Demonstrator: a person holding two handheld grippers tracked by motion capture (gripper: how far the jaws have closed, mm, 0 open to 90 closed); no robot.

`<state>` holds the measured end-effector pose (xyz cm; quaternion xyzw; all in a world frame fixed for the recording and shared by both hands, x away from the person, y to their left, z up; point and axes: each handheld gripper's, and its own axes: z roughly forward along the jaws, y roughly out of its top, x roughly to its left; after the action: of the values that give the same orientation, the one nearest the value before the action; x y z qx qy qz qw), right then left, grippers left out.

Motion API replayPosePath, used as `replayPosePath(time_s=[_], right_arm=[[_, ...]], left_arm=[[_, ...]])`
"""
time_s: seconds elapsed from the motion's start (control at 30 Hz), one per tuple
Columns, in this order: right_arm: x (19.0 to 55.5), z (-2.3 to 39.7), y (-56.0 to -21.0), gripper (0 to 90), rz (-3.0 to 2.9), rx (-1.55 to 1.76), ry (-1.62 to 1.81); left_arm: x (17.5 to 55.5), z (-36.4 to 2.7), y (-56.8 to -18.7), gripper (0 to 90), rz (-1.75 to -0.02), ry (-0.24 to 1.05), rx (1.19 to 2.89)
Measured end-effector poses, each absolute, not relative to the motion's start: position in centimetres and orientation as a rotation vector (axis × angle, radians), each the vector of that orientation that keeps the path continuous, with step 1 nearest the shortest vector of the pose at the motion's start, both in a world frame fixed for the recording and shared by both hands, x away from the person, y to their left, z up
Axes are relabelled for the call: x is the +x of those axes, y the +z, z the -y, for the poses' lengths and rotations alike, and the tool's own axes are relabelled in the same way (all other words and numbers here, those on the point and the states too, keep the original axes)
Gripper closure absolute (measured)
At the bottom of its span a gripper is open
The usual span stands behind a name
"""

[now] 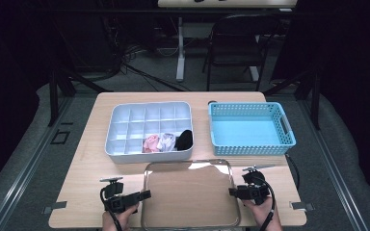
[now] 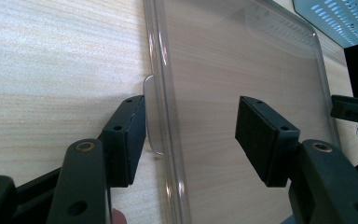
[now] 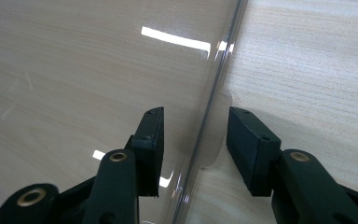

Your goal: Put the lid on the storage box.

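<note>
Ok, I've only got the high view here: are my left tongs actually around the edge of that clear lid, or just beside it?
Observer: Around it. In the left gripper view the left tongs straddle one side of the clear lid. The outer pad sits right at the small tab and the inner pad stands well clear above the lid, so nothing is clamped.
Operator: And the right side?
Observer: Much the same. In the right gripper view the right tongs stand open astride the lid's opposite side, with the second tab in the gap between the pads and neither pad pressing on it.
</note>
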<state>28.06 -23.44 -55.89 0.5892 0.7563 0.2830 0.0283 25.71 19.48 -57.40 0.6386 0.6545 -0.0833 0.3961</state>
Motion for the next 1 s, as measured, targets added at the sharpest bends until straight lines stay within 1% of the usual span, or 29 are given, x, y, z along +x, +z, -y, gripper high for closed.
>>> replayPosePath(time_s=[0.2,0.47,0.5,0.9,1.0], right_arm=[[28.05,23.48,-55.89,56.7,-2.332,1.819,0.869],[28.0,23.54,-55.89,56.5,-2.324,1.816,0.866],[27.99,23.55,-55.89,56.5,-2.321,1.817,0.867],[27.76,23.38,-55.77,54.6,-2.333,1.803,0.834],[27.76,23.48,-55.77,54.8,-2.332,1.815,0.839]], left_arm=[[25.95,-19.38,-57.43,43.0,-1.659,-0.215,1.614],[26.2,-19.71,-57.59,43.3,-1.653,-0.26,1.595],[26.2,-19.73,-57.64,44.9,-1.652,-0.265,1.587],[26.06,-20.01,-57.78,51.0,-1.651,-0.286,1.586],[26.05,-20.1,-57.81,51.4,-1.644,-0.288,1.594]])
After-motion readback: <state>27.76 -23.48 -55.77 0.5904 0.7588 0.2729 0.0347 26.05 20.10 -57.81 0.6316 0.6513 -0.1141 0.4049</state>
